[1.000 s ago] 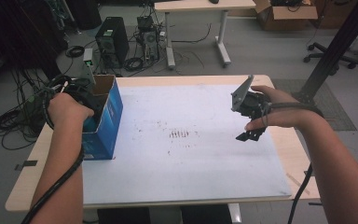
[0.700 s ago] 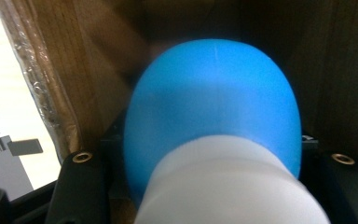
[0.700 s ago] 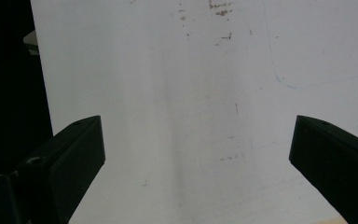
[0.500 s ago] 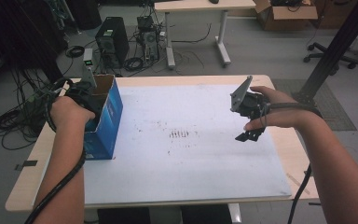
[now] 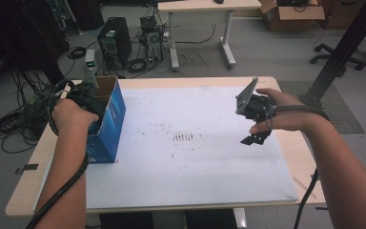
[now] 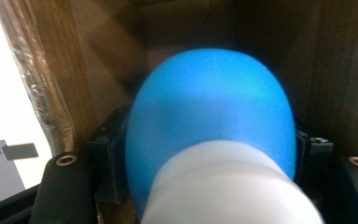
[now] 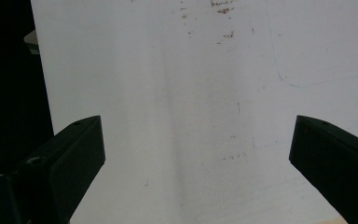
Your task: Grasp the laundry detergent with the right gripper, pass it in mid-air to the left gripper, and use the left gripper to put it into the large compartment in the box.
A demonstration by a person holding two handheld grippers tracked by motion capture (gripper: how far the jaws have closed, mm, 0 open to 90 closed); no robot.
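A blue cardboard box [image 5: 110, 119] stands open-topped at the table's left edge. My left gripper [image 5: 86, 95] reaches down into it, its tips hidden by the box wall. In the left gripper view a rounded blue and white object [image 6: 209, 126] sits between the jaws of the left gripper [image 6: 205, 154], against the box's brown inner walls [image 6: 74, 70]. These jaws have just been opening, and the object still lies between them, slightly blurred. My right gripper [image 5: 255, 139] hovers over the right side of the white mat [image 5: 186, 171]. In its own view the right gripper [image 7: 196, 154] is open and holds nothing.
The white mat covers most of the wooden table [image 5: 28, 191] and has dark smudges [image 5: 183, 137] at its middle. Beyond the far edge are a computer tower [image 5: 114, 40], cables on the floor and another desk [image 5: 200, 7]. A black post [image 5: 336, 57] rises at the right.
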